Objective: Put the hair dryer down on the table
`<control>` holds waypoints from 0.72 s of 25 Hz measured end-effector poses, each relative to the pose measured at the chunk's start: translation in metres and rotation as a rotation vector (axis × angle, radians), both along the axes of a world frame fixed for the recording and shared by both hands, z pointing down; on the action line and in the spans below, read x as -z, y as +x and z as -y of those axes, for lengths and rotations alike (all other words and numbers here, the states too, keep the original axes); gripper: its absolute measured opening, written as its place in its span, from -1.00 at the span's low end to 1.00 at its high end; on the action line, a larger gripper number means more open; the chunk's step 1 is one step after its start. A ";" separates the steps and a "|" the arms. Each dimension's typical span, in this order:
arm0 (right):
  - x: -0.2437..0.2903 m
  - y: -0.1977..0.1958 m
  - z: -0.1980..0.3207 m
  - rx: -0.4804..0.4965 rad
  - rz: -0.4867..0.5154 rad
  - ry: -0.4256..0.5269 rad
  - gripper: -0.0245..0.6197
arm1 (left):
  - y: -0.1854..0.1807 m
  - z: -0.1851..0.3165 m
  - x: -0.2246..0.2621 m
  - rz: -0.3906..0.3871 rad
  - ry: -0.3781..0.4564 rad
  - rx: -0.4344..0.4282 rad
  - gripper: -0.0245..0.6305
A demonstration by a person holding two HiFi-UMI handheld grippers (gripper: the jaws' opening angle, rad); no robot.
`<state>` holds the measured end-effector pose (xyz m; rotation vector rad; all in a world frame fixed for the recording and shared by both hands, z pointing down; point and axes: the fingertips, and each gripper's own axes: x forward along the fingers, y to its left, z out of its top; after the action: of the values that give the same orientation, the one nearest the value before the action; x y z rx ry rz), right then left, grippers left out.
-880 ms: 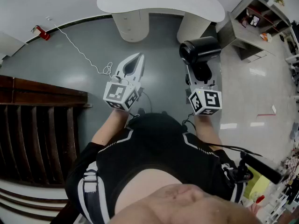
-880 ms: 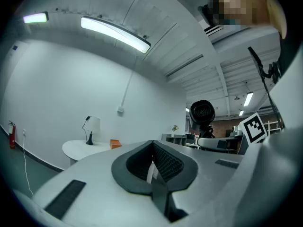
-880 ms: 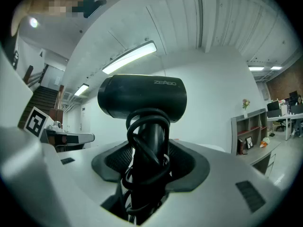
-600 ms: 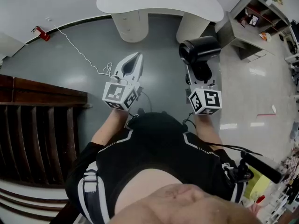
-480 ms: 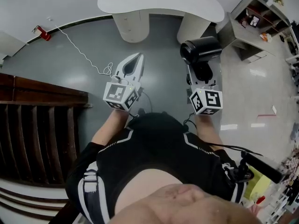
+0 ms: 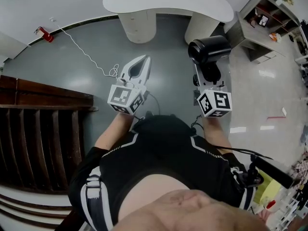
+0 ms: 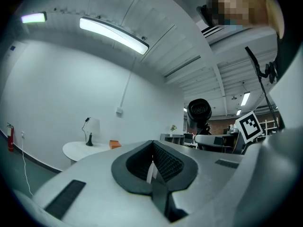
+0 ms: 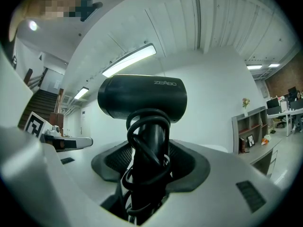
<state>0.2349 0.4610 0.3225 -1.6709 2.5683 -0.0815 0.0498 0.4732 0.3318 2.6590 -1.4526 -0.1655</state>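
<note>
A black hair dryer (image 6: 209, 49) stands upright in my right gripper (image 6: 208, 75), which is shut on its handle. In the right gripper view the dryer's barrel (image 8: 142, 98) sits above the jaws, and its black cord is coiled round the handle between the pads of the right gripper (image 8: 147, 171). My left gripper (image 6: 139, 63) hangs beside it to the left, jaws shut and empty; its pads (image 7: 163, 162) meet at the tip. The white rounded table (image 6: 168, 4) lies ahead of both grippers, beyond the grey floor. From the left gripper view the dryer (image 7: 199, 111) shows at the right.
A white cable (image 6: 82, 52) trails over the floor to a red extinguisher (image 6: 42, 33). Dark wooden stairs (image 6: 43, 129) fill the left side. A grey shelf unit (image 6: 260, 18) stands at the right. On the table are a lamp (image 7: 90, 129) and an orange box (image 7: 115, 144).
The whole head view has drifted slightly. Both grippers and the hair dryer keep their places relative to each other.
</note>
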 end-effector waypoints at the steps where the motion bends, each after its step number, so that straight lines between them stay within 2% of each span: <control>1: 0.001 -0.004 -0.001 -0.004 -0.003 -0.003 -0.15 | -0.004 0.000 0.000 -0.001 0.003 -0.002 -0.83; 8: -0.003 -0.038 0.001 -0.031 -0.035 0.009 -0.15 | -0.038 0.006 -0.011 -0.011 0.014 -0.032 -0.83; 14: -0.009 -0.055 0.008 -0.044 -0.024 0.001 -0.15 | -0.046 0.013 -0.018 -0.041 -0.010 -0.117 -0.83; 18: -0.010 -0.056 0.023 -0.041 -0.033 0.007 -0.15 | -0.049 0.027 -0.020 -0.043 -0.009 -0.111 -0.83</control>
<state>0.1787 0.4376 0.3327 -1.7358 2.5537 -0.0435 0.0004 0.4465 0.3517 2.7020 -1.2867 -0.2051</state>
